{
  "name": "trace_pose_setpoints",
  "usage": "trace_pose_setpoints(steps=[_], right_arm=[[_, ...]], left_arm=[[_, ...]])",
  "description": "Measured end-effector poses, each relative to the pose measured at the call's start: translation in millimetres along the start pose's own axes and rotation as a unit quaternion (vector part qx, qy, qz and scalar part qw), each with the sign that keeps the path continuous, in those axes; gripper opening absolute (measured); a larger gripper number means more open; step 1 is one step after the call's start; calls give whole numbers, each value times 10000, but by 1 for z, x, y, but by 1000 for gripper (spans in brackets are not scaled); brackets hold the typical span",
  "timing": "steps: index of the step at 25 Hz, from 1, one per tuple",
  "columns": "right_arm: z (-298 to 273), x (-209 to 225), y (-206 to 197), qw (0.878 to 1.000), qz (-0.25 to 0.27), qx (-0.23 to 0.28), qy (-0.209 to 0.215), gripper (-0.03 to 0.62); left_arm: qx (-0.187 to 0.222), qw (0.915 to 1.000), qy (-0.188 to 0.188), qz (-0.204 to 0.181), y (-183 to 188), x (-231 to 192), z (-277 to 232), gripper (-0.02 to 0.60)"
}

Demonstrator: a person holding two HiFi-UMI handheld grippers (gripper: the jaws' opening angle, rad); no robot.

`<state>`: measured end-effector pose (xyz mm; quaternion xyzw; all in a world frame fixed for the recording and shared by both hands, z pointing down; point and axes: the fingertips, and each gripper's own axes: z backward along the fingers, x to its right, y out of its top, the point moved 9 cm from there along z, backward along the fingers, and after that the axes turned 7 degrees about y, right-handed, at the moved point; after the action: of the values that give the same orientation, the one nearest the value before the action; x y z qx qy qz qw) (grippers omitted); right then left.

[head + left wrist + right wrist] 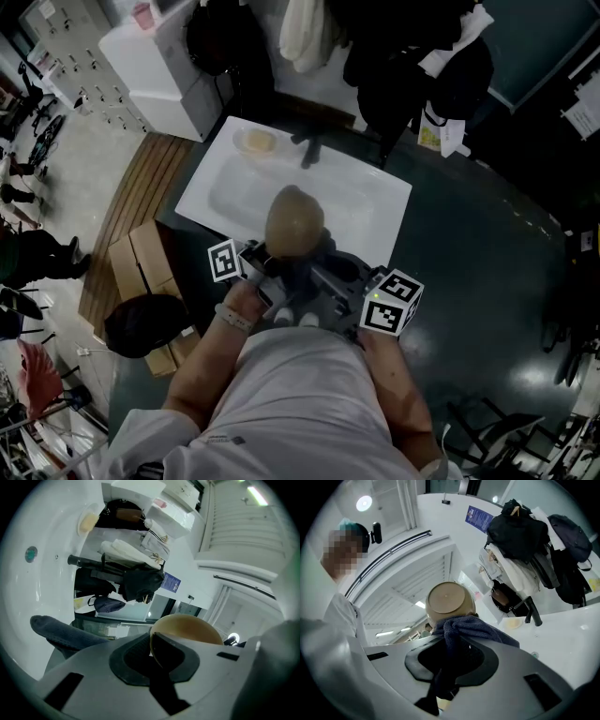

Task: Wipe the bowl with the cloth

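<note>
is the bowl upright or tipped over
Tipped: the bowl shows its flat base to the right gripper view, and the left claw clamps its rim.

bowl (294, 221) over sink (380, 202), cloth (474, 628) against bowl's near side, faucet (308, 150) behind

Head view looks steeply down; both gripper views, close-up, share the bowl (293, 221).

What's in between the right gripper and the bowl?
A dark blue cloth, pinched in the right gripper and reaching the tan bowl; the right gripper view shows it.
</note>
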<state>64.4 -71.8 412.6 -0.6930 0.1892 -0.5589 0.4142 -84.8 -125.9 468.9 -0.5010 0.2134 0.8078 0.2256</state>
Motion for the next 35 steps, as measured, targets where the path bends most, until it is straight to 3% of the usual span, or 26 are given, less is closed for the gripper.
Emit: trace_pose_setpoints(steps=[6, 15, 22, 28, 31, 35], right_arm=[[12, 12, 3, 9990, -274, 331, -110, 71], [27, 24, 7, 9937, -710, 834, -216, 70], [48, 35, 16, 9843, -991, 1419, -330, 69], [62, 34, 32, 9823, -832, 1658, -262, 69], [63, 24, 37, 9844, -700, 1610, -151, 69], [60, 13, 40, 9882, -388, 1478, -129, 67]], left_arm=[[-427, 9990, -115, -42, -8, 1, -3, 23], [-857, 9961, 6, -187, -16, 3, -6, 23], [-1176, 9910, 365, -520, -27, 0, -8, 23], [-1651, 9781, 953, -831, -41, -14, -2, 23], [-1640, 9749, 1260, -819, -44, -21, 2, 23], [-1332, 9774, 1511, -637, -40, -27, 7, 25]])
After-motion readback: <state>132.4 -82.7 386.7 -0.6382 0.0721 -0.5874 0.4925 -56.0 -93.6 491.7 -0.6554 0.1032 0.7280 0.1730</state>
